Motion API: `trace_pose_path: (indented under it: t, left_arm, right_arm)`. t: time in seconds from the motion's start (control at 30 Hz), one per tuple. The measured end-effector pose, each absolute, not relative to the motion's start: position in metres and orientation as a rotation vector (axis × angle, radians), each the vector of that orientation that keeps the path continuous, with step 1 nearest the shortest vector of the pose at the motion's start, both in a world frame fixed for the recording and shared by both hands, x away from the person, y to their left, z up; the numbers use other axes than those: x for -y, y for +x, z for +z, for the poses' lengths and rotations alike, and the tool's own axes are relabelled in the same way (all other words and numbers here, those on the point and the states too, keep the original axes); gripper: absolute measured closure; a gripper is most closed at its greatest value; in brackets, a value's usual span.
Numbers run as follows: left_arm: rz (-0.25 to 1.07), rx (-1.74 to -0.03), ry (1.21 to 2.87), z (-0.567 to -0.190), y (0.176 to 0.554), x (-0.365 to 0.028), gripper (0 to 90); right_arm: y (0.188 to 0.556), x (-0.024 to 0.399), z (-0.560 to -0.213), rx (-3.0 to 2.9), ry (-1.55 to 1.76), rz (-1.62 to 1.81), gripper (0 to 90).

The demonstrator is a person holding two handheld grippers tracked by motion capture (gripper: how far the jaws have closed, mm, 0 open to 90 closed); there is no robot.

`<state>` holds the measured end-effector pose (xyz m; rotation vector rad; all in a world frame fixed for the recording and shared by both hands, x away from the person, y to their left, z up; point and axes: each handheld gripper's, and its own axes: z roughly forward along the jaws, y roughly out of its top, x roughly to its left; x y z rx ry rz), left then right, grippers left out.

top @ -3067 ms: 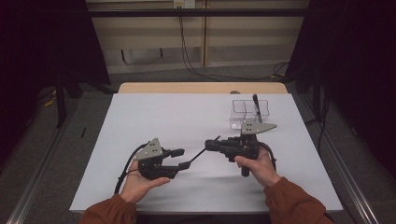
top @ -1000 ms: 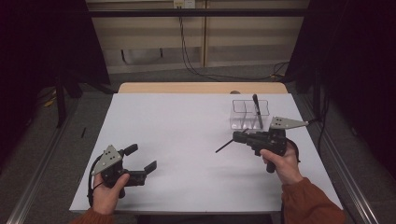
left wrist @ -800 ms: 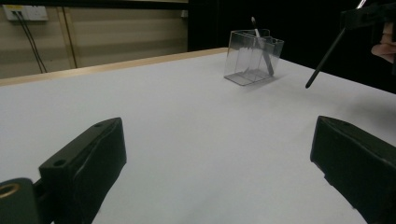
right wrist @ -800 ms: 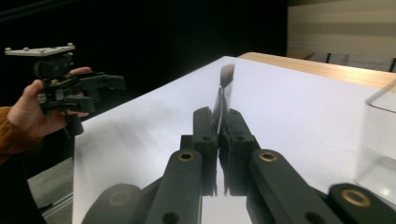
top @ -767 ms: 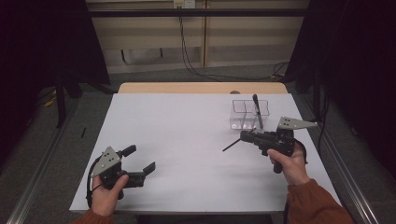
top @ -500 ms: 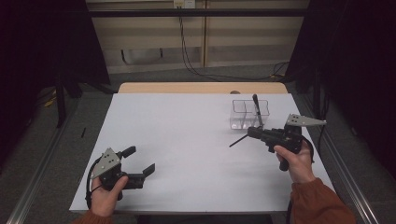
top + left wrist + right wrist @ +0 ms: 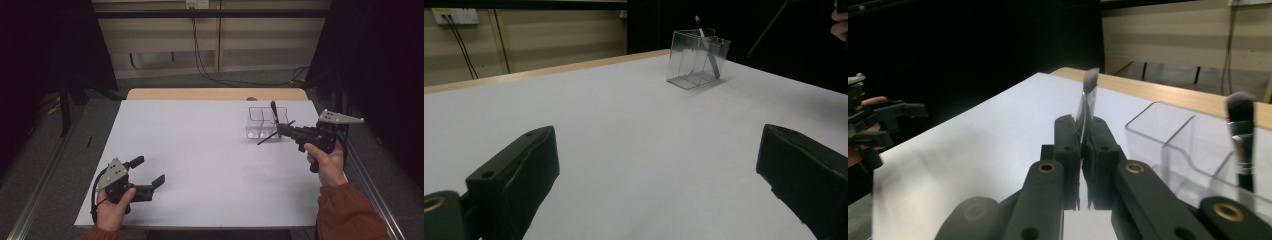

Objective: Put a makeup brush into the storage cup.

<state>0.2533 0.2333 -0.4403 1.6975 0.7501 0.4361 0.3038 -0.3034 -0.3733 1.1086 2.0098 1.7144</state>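
Note:
My right gripper (image 7: 283, 129) is at the table's right, just right of a clear compartment box (image 7: 260, 124), and is shut on a thin dark brush (image 7: 267, 137) that sticks out toward the left. In the right gripper view the jaws (image 7: 1086, 135) pinch the brush's silvery stem (image 7: 1087, 102) with its end pointing up. A second brush (image 7: 273, 109) stands upright in the box and shows in the right gripper view (image 7: 1240, 135) too. My left gripper (image 7: 148, 171) rests open near the front left corner, with nothing between its jaws (image 7: 659, 165).
The white table top (image 7: 210, 150) has a wooden strip (image 7: 215, 94) along its far edge. Dark curtains hang at both sides, and cables run down the back wall. From the left gripper view the box (image 7: 696, 57) stands far across the table.
The right hand has carried the brush to the right and a little up, closer to the clear box. The left hand, back from the table's middle, has kept still over the last second.

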Motion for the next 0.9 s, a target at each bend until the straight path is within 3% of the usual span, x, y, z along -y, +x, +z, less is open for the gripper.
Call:
trace_pose_path:
  t: [0.9]
  left_arm:
    - [0.451,-0.743,1.708,-0.439,0.254,-0.236,3.6]
  right_arm:
    - [0.339,0.326,-0.330,-1.909,1.158,1.564,85.9]
